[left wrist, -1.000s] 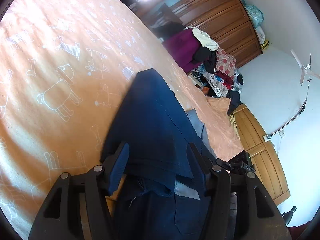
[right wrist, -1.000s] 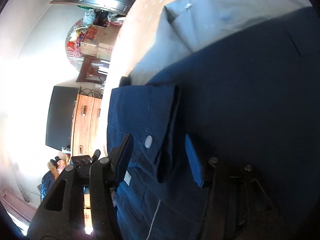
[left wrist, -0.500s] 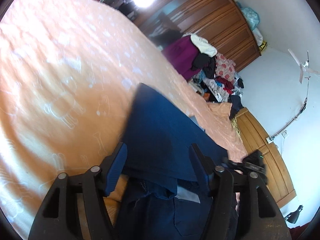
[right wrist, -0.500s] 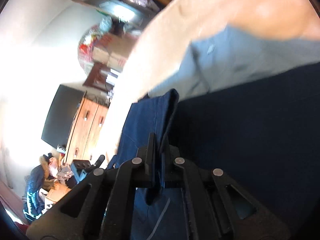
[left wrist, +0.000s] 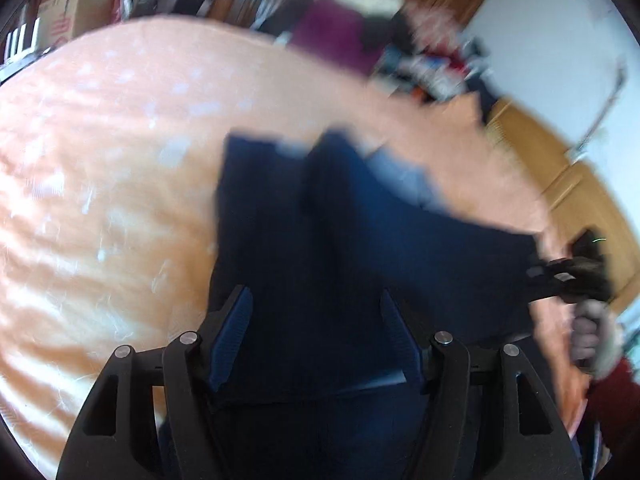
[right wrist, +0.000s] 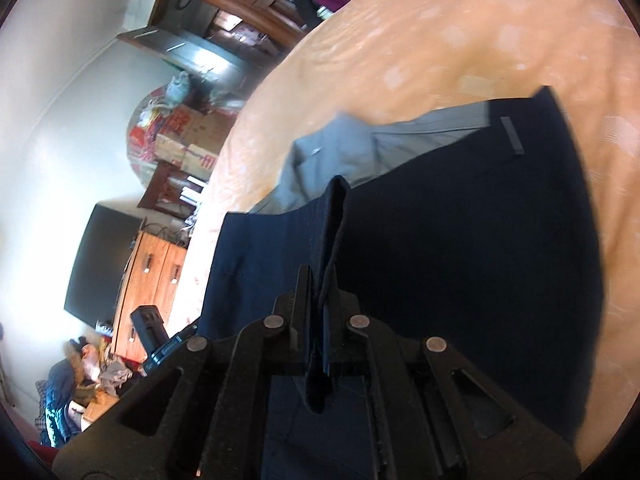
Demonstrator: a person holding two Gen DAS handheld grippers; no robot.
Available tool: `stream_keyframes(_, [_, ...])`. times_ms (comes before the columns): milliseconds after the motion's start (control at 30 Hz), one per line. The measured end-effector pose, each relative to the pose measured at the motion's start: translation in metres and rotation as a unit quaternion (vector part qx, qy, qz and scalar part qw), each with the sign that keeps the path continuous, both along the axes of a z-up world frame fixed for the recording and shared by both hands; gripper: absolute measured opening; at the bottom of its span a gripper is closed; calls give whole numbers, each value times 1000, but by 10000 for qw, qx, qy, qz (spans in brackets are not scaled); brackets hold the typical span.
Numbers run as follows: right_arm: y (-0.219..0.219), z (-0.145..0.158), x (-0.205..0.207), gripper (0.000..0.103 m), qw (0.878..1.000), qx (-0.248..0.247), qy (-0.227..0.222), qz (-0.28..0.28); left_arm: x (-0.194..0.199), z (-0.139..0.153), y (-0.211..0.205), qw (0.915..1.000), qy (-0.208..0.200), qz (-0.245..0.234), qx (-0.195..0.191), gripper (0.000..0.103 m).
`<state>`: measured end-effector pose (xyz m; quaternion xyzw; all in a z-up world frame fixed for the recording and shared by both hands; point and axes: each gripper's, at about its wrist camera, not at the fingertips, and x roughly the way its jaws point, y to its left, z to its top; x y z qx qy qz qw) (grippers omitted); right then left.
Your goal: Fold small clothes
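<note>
One fold underway: my right gripper (right wrist: 320, 304) clenched on shorts (right wrist: 460, 240) waistband, left gripper (left wrist: 316, 340) released above shorts; rest unfolded on bed (left wrist: 100, 200).

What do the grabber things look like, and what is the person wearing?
Both grippers are black plastic with cut-out holes and round silver screws. The left one has ridged blue pads on its fingers. The hand wears a light glove, with a dark red sleeve.

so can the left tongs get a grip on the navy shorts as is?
Probably yes. The left tongs are open with navy shorts fabric lying between the fingers, nothing in the way. The right tongs are shut on another edge.
</note>
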<state>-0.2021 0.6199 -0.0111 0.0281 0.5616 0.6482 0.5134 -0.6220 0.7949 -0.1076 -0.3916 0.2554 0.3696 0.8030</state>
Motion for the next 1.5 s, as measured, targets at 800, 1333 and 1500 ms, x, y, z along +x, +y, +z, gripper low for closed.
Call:
stream_keyframes(800, [-49,13,22,27,9877,-103,-1432,-625,-38,34,20,9974,-240,628,276,65])
stream_keyframes(1333, [185,-71,-141,11,9843,-496,15,1692,-50,-33,26,9892,-1129,885,-284,73])
stream_keyframes(1500, [173,-58,-144,23,9849,-441,-285,1651,-51,-34,24,9885,-1186,911,-228,73])
